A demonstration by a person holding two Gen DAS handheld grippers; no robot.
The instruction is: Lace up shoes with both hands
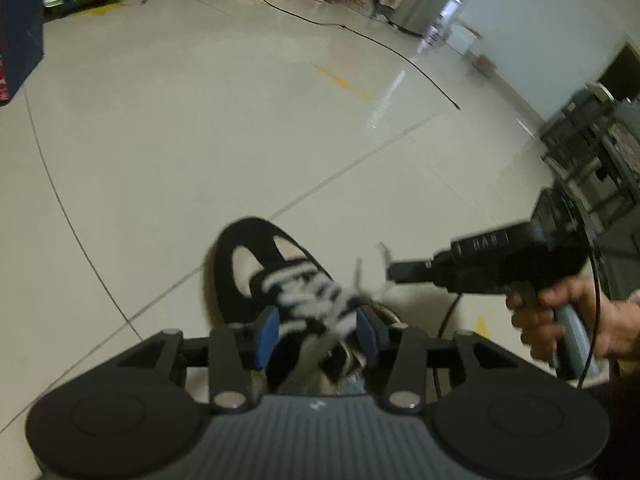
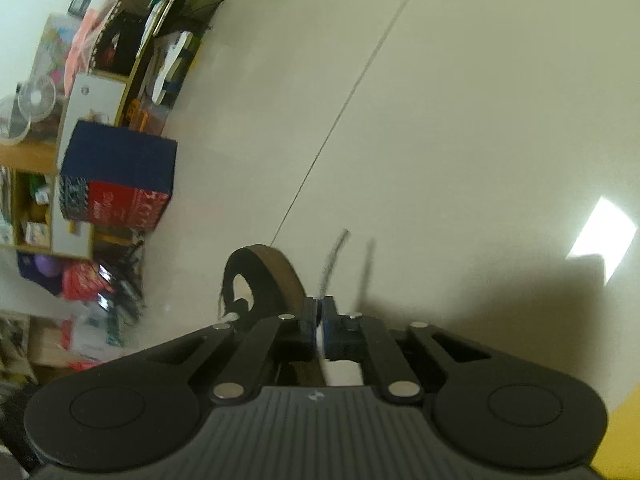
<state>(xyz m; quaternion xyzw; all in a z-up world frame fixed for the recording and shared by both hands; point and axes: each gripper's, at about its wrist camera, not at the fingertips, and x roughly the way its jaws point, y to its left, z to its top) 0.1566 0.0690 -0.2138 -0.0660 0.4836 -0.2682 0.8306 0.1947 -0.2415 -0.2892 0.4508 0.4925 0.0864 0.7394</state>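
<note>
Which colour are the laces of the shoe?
White laces on a black shoe, best seen from the left wrist.

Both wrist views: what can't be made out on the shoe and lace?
- Left wrist: laces motion-blurred, knot or loose unclear.
- Left wrist: shoe heel hidden behind left tool.
- Right wrist: right tool pinches something white, only a sliver visible; shoe mostly hidden behind it.

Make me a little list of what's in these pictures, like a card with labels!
shoe: black with pale panels, on the floor
laces: white, crisscrossed over the shoe
left gripper: open, blue pads either side of the laces, not pressing
right gripper: shut on a white lace end
hand: holds the right gripper's handle
cable: black, lying across the floor
</note>
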